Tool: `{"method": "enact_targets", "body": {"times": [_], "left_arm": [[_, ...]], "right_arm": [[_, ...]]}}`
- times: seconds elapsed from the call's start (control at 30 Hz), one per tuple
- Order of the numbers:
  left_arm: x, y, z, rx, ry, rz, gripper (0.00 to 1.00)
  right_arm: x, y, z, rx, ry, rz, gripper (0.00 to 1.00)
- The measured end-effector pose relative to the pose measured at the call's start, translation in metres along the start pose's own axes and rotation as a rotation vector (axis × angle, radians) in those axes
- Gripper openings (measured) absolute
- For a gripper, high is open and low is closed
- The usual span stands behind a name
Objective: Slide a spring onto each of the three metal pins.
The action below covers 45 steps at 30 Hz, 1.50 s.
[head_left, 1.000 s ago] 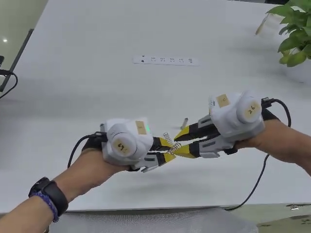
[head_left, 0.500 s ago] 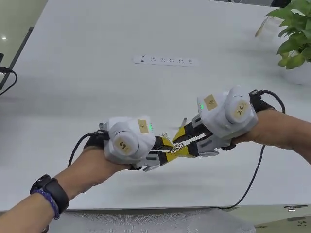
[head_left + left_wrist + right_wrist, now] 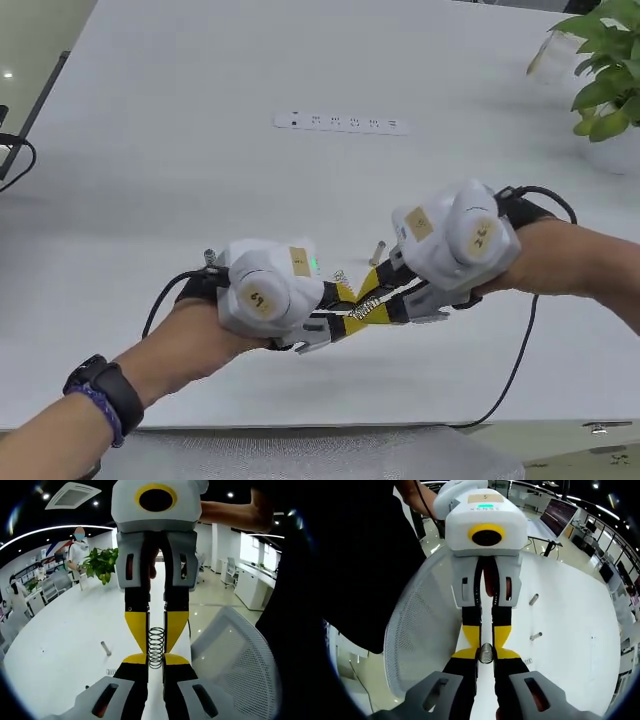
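Note:
A coiled metal spring (image 3: 156, 647) stands upright between the two grippers, which meet tip to tip above the table's near edge. My left gripper (image 3: 156, 659) is shut on its lower end and my right gripper (image 3: 486, 655) on the other end. In the head view the spring (image 3: 365, 308) shows between the yellow fingertips (image 3: 346, 293). I cannot tell whether a pin sits inside it. Two metal pins (image 3: 379, 252) (image 3: 210, 257) lie on the table behind the grippers. A second small spring (image 3: 340, 275) lies between them.
A white power strip (image 3: 343, 124) lies mid-table. A potted plant (image 3: 605, 70) stands at the far right. The right gripper's cable (image 3: 515, 370) trails over the near edge. A grey mesh chair (image 3: 300, 455) sits below it. People (image 3: 77, 550) stand far off.
The right gripper has moved left and down toward the left one. The tips now overlap, and the spring between them is less exposed.

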State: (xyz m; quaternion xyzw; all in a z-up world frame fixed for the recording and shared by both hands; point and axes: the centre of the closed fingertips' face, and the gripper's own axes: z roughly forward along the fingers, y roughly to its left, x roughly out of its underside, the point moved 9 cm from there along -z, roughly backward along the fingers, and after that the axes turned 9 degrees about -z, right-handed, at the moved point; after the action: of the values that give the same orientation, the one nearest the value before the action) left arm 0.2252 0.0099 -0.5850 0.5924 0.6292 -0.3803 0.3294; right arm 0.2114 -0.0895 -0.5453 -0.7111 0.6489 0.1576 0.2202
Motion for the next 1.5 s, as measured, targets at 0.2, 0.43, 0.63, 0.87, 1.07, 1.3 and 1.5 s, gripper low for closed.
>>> {"method": "enact_targets", "body": {"times": [0.2, 0.43, 0.63, 0.87, 1.07, 1.3, 1.5], "left_arm": [[0.001, 0.000, 0.001, 0.009, 0.004, 0.001, 0.02], [0.004, 0.001, 0.003, 0.016, 0.008, -0.019, 0.03], [0.005, 0.002, 0.003, 0.014, 0.013, -0.034, 0.03], [0.010, 0.001, 0.000, 0.015, 0.019, -0.061, 0.13], [0.017, 0.004, -0.007, -0.016, 0.020, -0.086, 0.19], [0.021, 0.010, -0.017, -0.051, 0.009, -0.119, 0.21], [0.024, 0.014, -0.026, -0.076, -0.008, -0.146, 0.26]], "right_arm": [[0.000, 0.000, 0.001, -0.013, 0.019, -0.032, 0.09], [0.002, 0.000, 0.004, -0.011, 0.016, -0.018, 0.08], [0.002, -0.001, 0.006, -0.009, 0.016, -0.007, 0.08], [0.001, -0.004, 0.007, 0.008, 0.000, 0.015, 0.08], [0.003, -0.005, 0.008, 0.007, 0.003, 0.024, 0.08], [0.010, -0.004, 0.007, 0.011, 0.011, 0.042, 0.08], [0.014, -0.005, 0.007, 0.016, 0.011, 0.054, 0.08]]}}
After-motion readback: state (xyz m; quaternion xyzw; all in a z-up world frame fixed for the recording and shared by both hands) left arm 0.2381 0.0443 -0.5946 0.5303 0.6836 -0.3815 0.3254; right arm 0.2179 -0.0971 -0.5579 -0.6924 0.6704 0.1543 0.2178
